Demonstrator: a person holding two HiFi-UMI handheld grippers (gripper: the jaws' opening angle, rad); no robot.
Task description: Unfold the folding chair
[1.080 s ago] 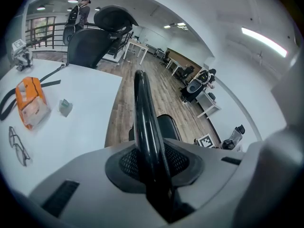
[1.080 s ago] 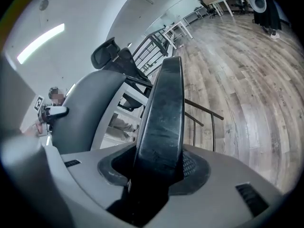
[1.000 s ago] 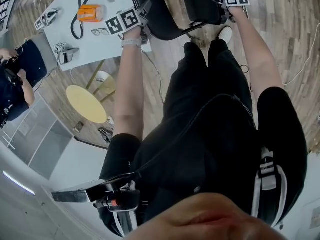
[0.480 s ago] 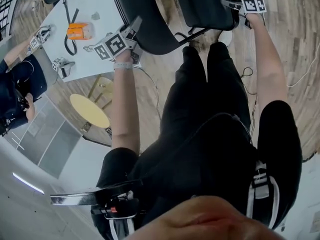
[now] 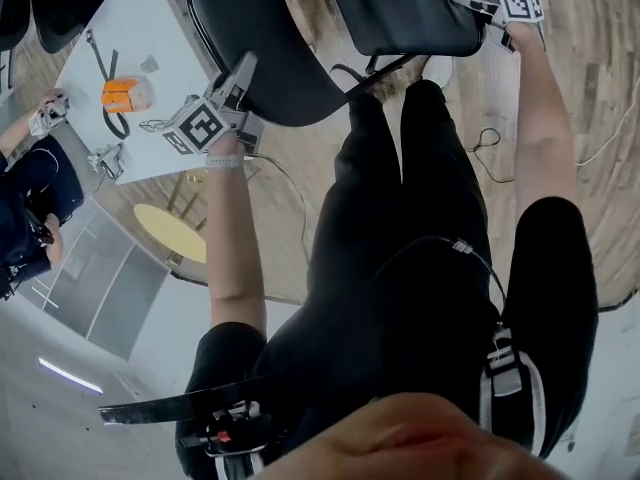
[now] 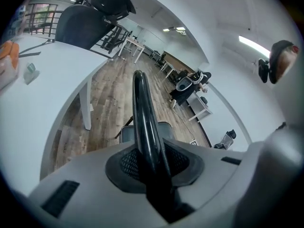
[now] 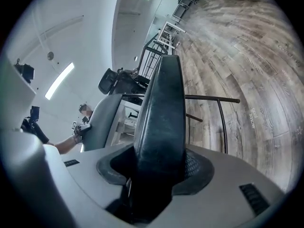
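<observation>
The black folding chair shows at the top of the head view, its backrest (image 5: 262,38) to the left and its padded seat (image 5: 405,8) to the right, joined by a thin metal frame (image 5: 375,70). My left gripper (image 5: 243,73) is shut on the backrest's thin black edge (image 6: 144,113), which runs straight up between the jaws (image 6: 154,163). My right gripper (image 5: 468,2) holds the thick seat edge (image 7: 161,113), which fills the gap between the jaws (image 7: 159,175); these jaws are opening slightly with the pads still against the seat.
A white table (image 5: 135,38) at the left carries an orange box (image 5: 124,94), a black strap and small tools. Another person (image 5: 30,198) sits at far left. A yellow round stool (image 5: 170,233) stands below the table. A cable (image 5: 492,138) lies on the wooden floor.
Both grippers have moved with the chair: the left one down and to the left in the head view, the right one further right. More of the backrest and seat now shows.
</observation>
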